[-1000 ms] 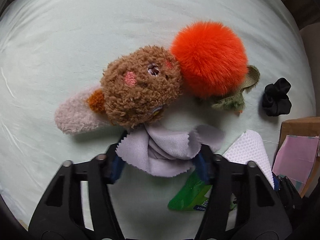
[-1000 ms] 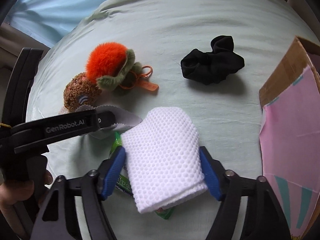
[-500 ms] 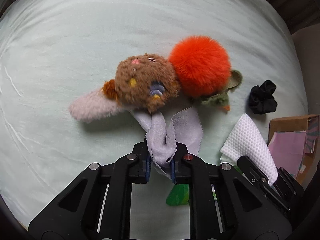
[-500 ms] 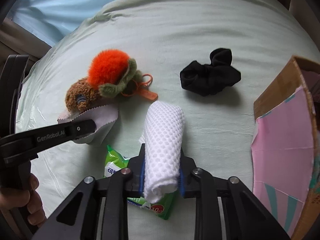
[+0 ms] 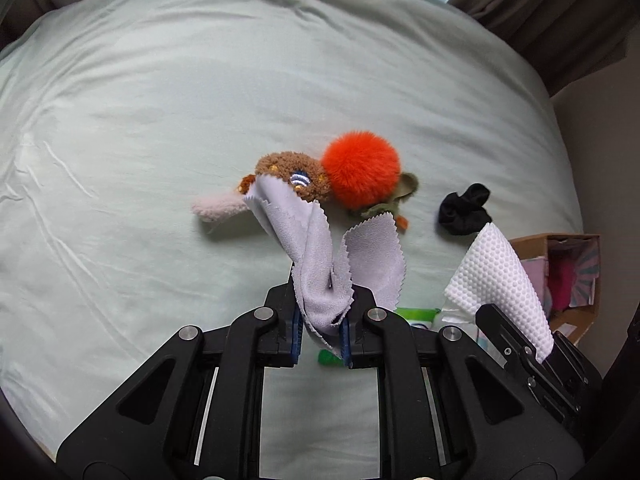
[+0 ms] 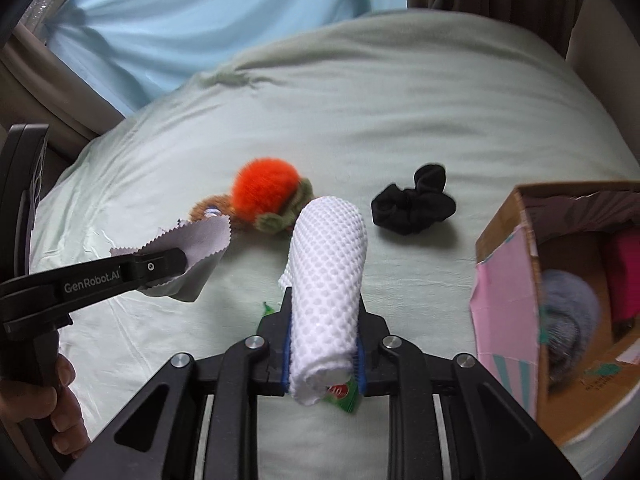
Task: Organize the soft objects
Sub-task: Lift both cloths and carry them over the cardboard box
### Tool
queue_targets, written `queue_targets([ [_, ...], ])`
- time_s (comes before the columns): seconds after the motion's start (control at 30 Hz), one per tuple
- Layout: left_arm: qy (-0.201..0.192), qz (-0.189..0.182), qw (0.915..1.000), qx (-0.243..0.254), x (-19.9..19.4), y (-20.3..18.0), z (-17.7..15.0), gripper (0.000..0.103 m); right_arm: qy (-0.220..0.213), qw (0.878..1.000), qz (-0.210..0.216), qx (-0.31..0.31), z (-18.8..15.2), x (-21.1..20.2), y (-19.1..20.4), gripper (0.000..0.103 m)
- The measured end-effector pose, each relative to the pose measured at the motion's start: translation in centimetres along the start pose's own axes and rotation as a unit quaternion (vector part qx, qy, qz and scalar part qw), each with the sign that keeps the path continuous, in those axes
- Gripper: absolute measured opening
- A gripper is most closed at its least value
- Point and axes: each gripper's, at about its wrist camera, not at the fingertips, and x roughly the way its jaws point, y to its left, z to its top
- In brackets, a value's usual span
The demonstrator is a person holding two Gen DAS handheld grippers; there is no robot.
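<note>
My left gripper is shut on a lilac cloth with zigzag edges and holds it lifted above the pale green bed; it also shows in the right wrist view. My right gripper is shut on a rolled white mesh cloth, also lifted; it shows at the right of the left wrist view. On the bed lie a brown plush toy, an orange pompom and a black scrunchie.
An open cardboard box with pink lining stands at the right and holds a grey fluffy thing and a pink item. A green packet lies under the right gripper. Curtains hang beyond the bed.
Both grippers closed on their cloths and lifted them up and back from the bed. The plush toy and pompom now look farther away.
</note>
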Motion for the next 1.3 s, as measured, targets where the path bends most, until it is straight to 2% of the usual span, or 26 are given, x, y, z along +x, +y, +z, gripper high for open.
queue_targets([
  [0.43, -0.068, -0.033, 0.9972, -0.004, -14.4, -1.1, -3.8, 0.012, -0.067, 0.998, -0.003, -0.007, -0.3, -12.5, 3.4, 0.021],
  [0.67, -0.11, -0.056, 0.9923, -0.003, -20.5, -3.6, -5.3, 0.012, -0.091, 0.996, -0.006, 0.006, -0.4, -18.3, 2.2, 0.021],
  [0.87, -0.127, -0.061, 0.9901, -0.001, -22.6, -7.4, -6.4, 0.012, -0.103, 0.995, -0.009, 0.013, 0.4, -22.6, -1.3, 0.021],
  [1.03, -0.136, -0.058, 0.989, 0.001, -23.3, -12.5, -7.8, 0.012, -0.111, 0.994, -0.005, 0.007, 0.9, -25.4, -5.4, 0.021],
  [1.3, -0.118, -0.057, 0.9914, -0.001, -20.3, -23.4, -9.3, 0.012, -0.088, 0.996, -0.003, -0.014, 1.9, -26.9, -14.2, 0.021],
])
